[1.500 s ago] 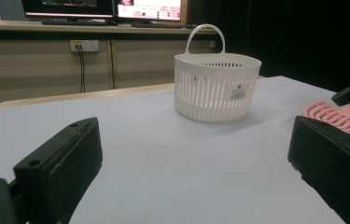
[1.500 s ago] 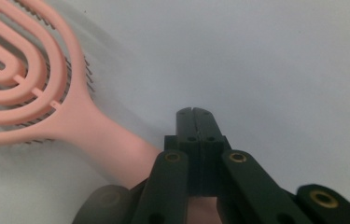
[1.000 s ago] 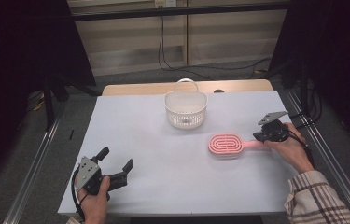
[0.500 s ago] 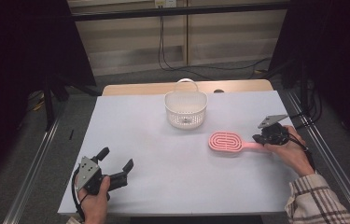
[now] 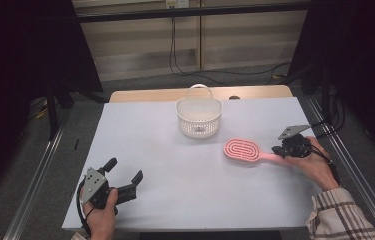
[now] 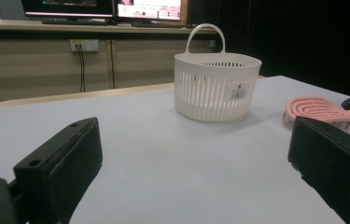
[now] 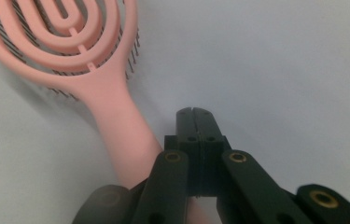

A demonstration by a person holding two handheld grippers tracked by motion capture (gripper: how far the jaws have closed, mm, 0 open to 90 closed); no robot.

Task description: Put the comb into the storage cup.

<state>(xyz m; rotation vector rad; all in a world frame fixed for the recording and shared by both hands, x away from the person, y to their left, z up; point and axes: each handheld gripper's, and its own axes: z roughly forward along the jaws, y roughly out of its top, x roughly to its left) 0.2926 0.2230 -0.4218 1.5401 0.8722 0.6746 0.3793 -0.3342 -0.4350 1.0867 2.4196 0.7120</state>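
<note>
A pink hairbrush (image 5: 242, 149) lies on the white table (image 5: 175, 150) at the right, head toward the middle, bristles down. My right gripper (image 5: 277, 149) rests at the end of its handle. In the right gripper view the jaws of that gripper (image 7: 194, 113) are shut against each other, and the brush handle (image 7: 116, 130) runs along their left side and under them. A white slotted basket (image 5: 199, 117) with a loop handle stands upright at the far middle. My left gripper (image 5: 124, 170) sits open near the front left corner with nothing between its fingers, facing the basket (image 6: 217, 86) and the brush (image 6: 315, 109).
The table's front edge lies just below the left hand. Metal rails run along both sides of the table. Dark curtains and cables stand behind the far edge. A wooden strip borders the far side behind the basket.
The brush has shifted slightly to the right and farther away, and the right gripper has dropped toward the table at the handle's end. The left gripper has stayed still.
</note>
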